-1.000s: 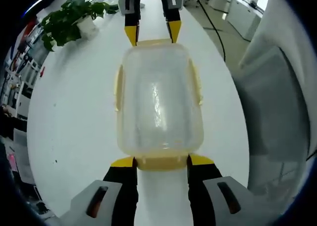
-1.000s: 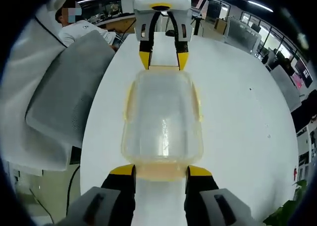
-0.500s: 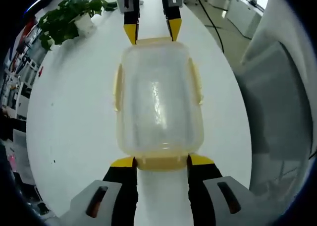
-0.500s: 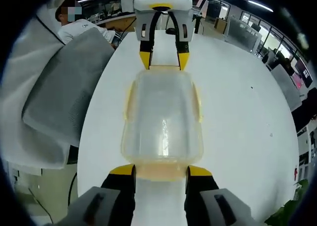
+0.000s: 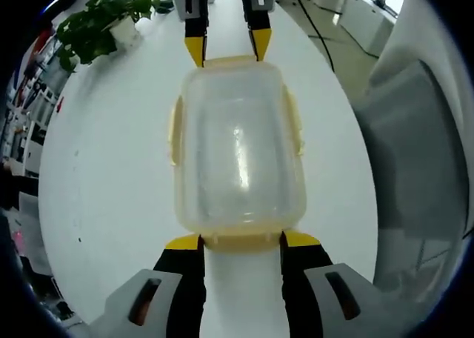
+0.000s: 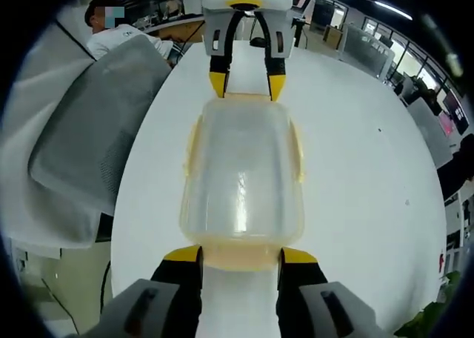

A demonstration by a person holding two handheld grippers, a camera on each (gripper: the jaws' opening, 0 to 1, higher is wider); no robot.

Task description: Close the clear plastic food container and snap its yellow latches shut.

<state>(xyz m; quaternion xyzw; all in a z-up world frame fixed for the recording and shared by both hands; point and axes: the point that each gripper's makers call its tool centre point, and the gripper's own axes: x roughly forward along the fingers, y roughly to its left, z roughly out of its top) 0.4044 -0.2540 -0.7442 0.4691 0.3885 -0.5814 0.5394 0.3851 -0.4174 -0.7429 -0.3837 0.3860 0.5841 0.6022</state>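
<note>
- The clear plastic food container (image 5: 238, 149) is lying lid-on in the middle of the white worktop (image 5: 111, 175), lengthwise between the two grippers; against the earlier frames it is sitting in the same spot, and only the far background is drifting a little, which is the cameras moving.
- The left gripper (image 5: 238, 240) is holding its jaws spread about as wide as the container's end, its yellow tips touching the yellow latch (image 5: 241, 242) at the near end.
- The right gripper (image 6: 238, 255) is doing the same at the opposite end, jaws wide, tips against the near yellow latch (image 6: 238, 258), unchanged from before.
- The side latches (image 5: 176, 130) are lying flat against the container's walls.
- A potted plant (image 5: 92, 28) is standing at the far edge of the worktop, and a grey chair (image 6: 96, 130) is sitting beside it.
</note>
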